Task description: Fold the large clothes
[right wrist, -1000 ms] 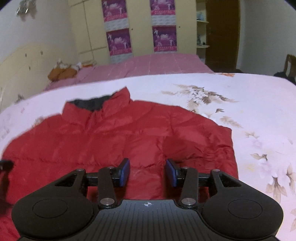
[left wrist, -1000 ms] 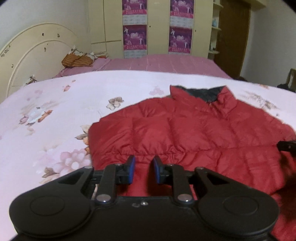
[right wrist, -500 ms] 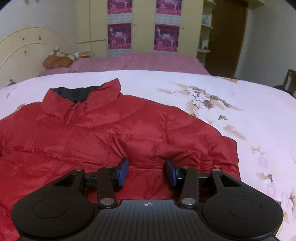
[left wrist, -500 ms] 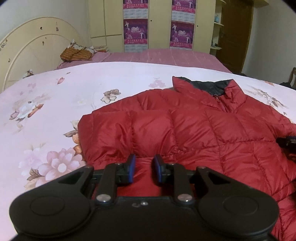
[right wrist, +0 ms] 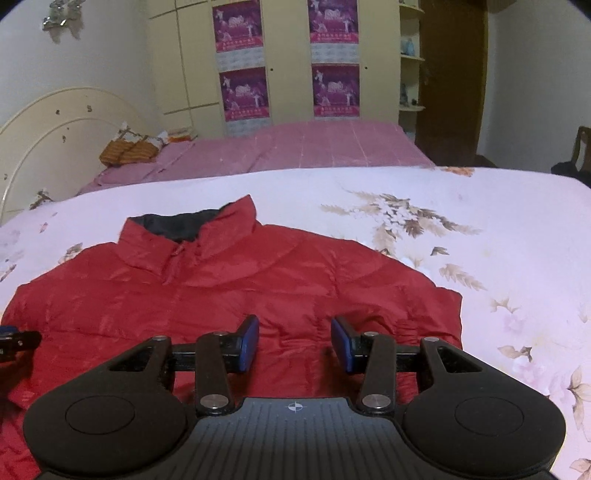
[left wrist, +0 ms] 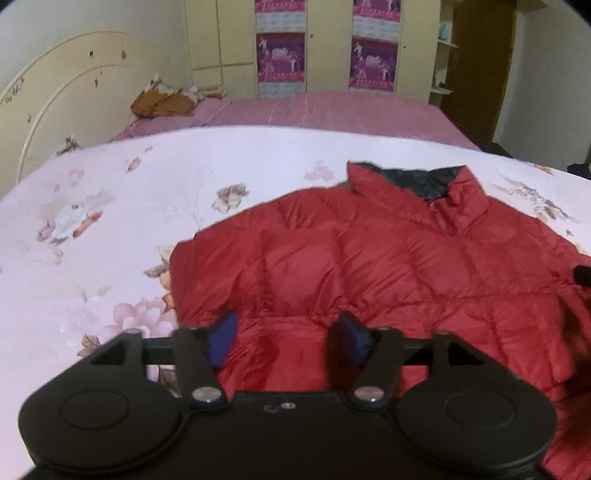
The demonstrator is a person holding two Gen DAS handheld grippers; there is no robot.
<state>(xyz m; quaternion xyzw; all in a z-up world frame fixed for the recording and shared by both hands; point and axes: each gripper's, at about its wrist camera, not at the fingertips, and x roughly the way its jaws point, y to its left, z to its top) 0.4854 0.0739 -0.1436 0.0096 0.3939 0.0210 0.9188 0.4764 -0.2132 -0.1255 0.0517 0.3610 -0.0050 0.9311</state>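
Red puffy jacket [left wrist: 388, 266] lies flat on the flowered bed [left wrist: 110, 229], collar away. Left gripper [left wrist: 288, 336], jaws just widened and empty, and right gripper [right wrist: 294, 341], also parted and empty, hover over its near part. Slippery, thick padding could slide from a shallow pinch, leaving the fold crooked.

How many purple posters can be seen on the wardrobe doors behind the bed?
4: upper left, lower left, upper right, lower right. The top edge of the picture crops the upper pair; none seems hidden.
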